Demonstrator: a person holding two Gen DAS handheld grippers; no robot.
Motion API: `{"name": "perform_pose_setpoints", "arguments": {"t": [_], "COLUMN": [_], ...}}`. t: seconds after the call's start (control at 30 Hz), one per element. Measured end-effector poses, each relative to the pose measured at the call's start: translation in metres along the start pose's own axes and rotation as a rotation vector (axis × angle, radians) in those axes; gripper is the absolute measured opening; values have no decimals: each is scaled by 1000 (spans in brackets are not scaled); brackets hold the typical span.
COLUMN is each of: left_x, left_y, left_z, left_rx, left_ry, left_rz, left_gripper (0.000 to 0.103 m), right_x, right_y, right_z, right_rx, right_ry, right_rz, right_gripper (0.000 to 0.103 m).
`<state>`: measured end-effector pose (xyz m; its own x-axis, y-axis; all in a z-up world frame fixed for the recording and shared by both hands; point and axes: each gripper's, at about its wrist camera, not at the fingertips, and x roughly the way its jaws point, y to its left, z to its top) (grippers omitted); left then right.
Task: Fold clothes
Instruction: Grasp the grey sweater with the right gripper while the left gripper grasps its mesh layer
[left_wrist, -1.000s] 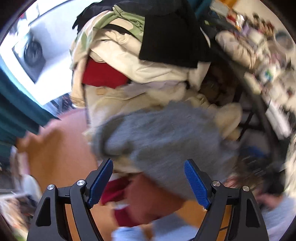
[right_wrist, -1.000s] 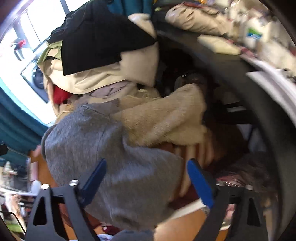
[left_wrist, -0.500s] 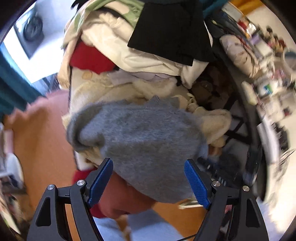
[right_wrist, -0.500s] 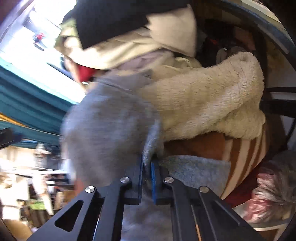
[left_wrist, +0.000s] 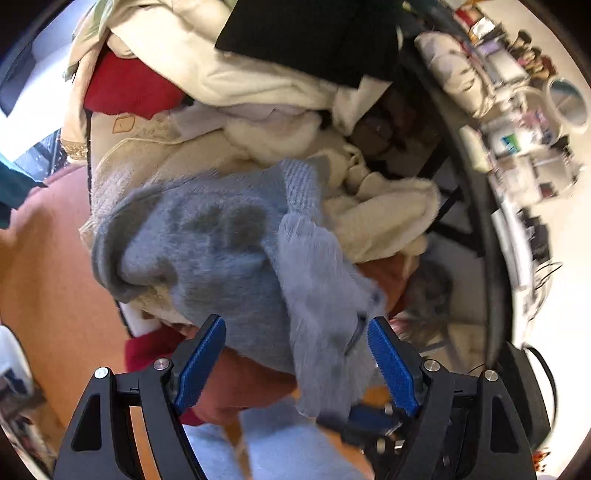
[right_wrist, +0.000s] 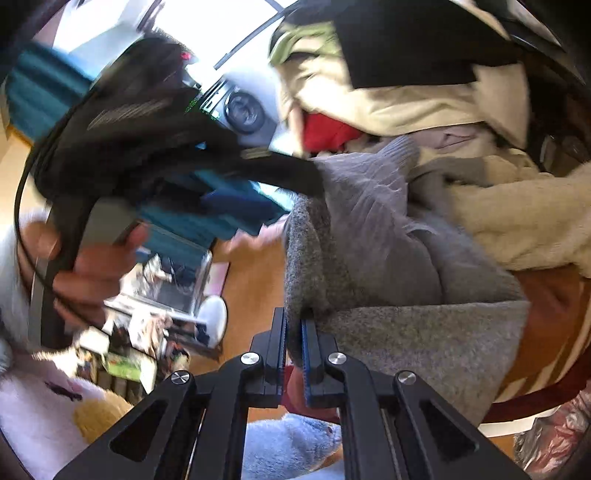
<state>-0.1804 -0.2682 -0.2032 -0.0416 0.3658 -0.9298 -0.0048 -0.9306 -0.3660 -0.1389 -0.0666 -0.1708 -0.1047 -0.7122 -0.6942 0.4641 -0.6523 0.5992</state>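
- Grey knit sweater (left_wrist: 236, 258) hangs off the front of a heaped clothes pile (left_wrist: 258, 85); long axis runs from a ribbed cuff or hem up at the pile down toward the grippers.
- In the right wrist view the same sweater (right_wrist: 388, 258) drapes from the ribbed end at upper centre down to a folded edge at the bottom.
- Right gripper (right_wrist: 293, 354): jaws pressed nearly together, pinching that lower edge of the sweater between the blue pads.
- Left gripper (left_wrist: 295, 365): jaws spread wide, nothing clamped. A loose lower flap of the sweater hangs between the fingers; can't tell if it touches the right-hand pad.
- Pile contents: cream fleece (left_wrist: 384, 218) just beside the sweater on its right, a red garment (left_wrist: 129, 88) upper left, a black garment (left_wrist: 314, 33) on top, beige layers between.
- A brown-and-white striped fabric (right_wrist: 546, 332) lies under the sweater and fleece at right.
- Surface below: orange-brown wood floor (left_wrist: 48, 280).
- Room: cluttered desk or shelf (left_wrist: 524, 122) with small items along the right edge, teal curtain (right_wrist: 40, 88) at left, a washing machine (right_wrist: 243, 110) behind the pile under bright window light.
- Edges of both views are motion-blurred.
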Motion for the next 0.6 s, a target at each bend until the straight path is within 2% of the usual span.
{"name": "perform_pose_setpoints", "arguments": {"t": [0.07, 0.1, 0.17, 0.27, 0.3, 0.33, 0.37, 0.43, 0.5, 0.6], "left_x": [5, 7, 15, 23, 26, 27, 27, 26, 22, 16], "left_y": [10, 15, 23, 27, 26, 25, 25, 23, 25, 32], "left_z": [-3, -5, -9, -18, -20, -22, -23, -25, -28, -31], "left_rx": [16, 25, 50, 81, 96, 114, 133, 176, 205, 196], "left_ry": [13, 19, 50, 66, 66, 61, 55, 34, 1, -32], "left_rz": [23, 30, 34, 34, 34, 48, 65, 116, 153, 170], "left_gripper": [77, 69, 63, 49, 35, 25, 5, 6, 5, 5], "right_x": [10, 14, 21, 24, 27, 29, 31, 34, 33, 14], "right_y": [12, 15, 22, 30, 32, 34, 37, 42, 35, 1], "right_z": [-6, -8, -13, -17, -16, -15, -15, -13, -10, 1], "right_rx": [-17, -20, -28, -50, -60, -67, -76, -111, -94, 17], "right_ry": [24, 33, 50, 75, 83, 90, 99, 128, 149, 143], "right_rz": [5, 10, 20, 39, 46, 59, 73, 44, 32, 4], "right_gripper": [7, 7, 6, 5, 5, 3, 3, 3, 4, 6]}}
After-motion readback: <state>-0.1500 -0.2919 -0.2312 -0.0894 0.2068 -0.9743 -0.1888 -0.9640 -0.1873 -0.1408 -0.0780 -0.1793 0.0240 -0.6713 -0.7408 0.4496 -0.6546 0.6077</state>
